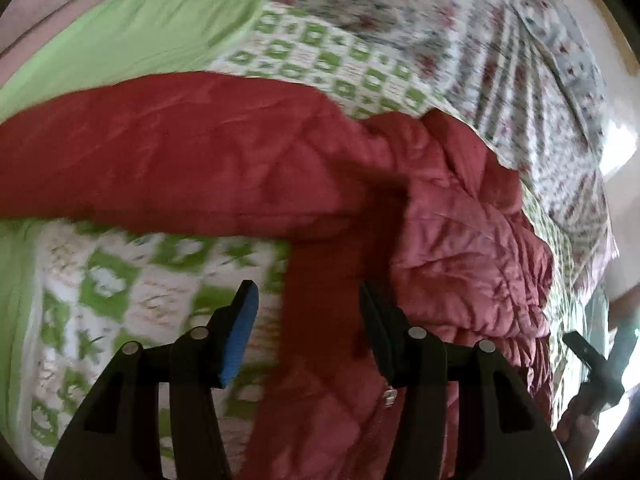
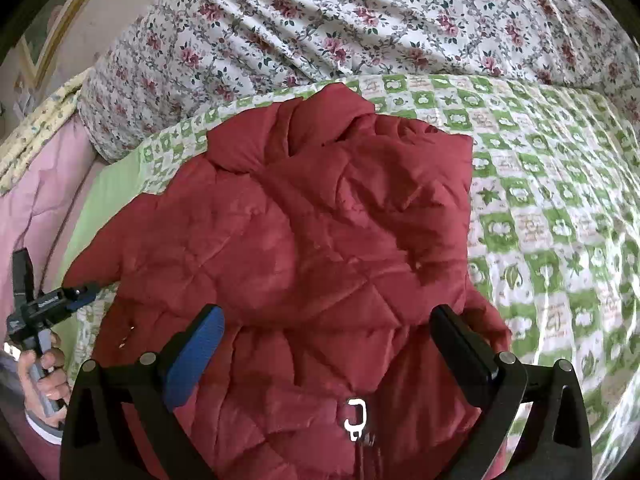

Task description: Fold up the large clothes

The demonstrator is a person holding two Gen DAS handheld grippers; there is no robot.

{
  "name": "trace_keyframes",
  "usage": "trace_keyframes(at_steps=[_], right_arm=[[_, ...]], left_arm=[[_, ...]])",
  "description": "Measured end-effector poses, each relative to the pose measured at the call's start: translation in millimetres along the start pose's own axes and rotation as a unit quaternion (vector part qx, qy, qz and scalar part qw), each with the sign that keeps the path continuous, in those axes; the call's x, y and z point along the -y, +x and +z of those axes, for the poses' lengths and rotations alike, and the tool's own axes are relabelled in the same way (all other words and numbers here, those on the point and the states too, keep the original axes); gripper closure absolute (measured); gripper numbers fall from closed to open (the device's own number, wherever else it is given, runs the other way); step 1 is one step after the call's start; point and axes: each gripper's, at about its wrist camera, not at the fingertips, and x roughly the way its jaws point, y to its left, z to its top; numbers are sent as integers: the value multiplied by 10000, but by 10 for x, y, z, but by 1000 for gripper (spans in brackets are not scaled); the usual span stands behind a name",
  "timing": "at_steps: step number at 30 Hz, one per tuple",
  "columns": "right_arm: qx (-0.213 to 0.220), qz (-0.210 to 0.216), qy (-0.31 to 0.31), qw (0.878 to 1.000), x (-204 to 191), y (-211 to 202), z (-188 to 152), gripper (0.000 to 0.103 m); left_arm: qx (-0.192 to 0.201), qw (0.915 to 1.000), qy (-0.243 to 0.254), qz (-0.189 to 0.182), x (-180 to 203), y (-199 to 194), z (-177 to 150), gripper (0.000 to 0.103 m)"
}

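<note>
My quilted dark red padded jacket [image 2: 304,240] lay spread on the green-and-white checked bedspread [image 2: 552,208], one sleeve [image 1: 160,152] stretched out sideways, with the rose-patterned white quilt [image 2: 360,20] bunched beyond it. My left gripper [image 1: 308,312] hung above the jacket's edge, jaws parted and empty. My right gripper [image 2: 326,332] hovered over the jacket's lower part, above the white zipper pull [image 2: 355,418], jaws spread wide, holding nothing. My left hand [image 2: 42,376] showed at the bed's side.
</note>
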Motion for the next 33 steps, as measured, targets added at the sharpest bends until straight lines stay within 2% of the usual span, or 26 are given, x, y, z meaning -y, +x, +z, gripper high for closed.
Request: trace_keyframes(at_steps=[9, 12, 13, 14, 16, 22, 25, 29, 31, 33], right_arm=[[126, 386, -13, 9992, -135, -213, -167, 0], [139, 636, -138, 9978, -222, -246, -222, 0], [152, 689, -180, 9973, -253, -259, -240, 0], [169, 718, -216, 9970, -286, -272, -255, 0], [199, 767, -275, 9965, -324, -293, -277, 0], [223, 826, -342, 9957, -400, -307, -316, 0], [200, 836, -368, 9956, -425, -289, -325, 0], [167, 834, -376, 9957, -436, -274, -357, 0], [149, 823, -396, 9957, -444, -266, -370, 0], [153, 797, -418, 9958, -452, -262, -385, 0]], left_arm=[[283, 9954, -900, 138, -736, -148, 59, 52], [400, 9925, -1126, 240, -934, -192, 106, 52], [424, 9911, -1233, 266, -1013, -207, 117, 51], [436, 9898, -1324, 297, -1075, -218, 126, 45], [510, 9856, -1567, 383, -1236, -263, 115, 41], [654, 9729, -2134, 613, -1649, -333, 112, 41], [739, 9612, -2555, 731, -1935, -254, 192, 41], [884, 9512, -2910, 527, -2197, -163, 314, 41], [958, 9508, -2886, 587, -2227, -135, 411, 41], [1035, 9537, -2742, 671, -2201, -162, 475, 54]])
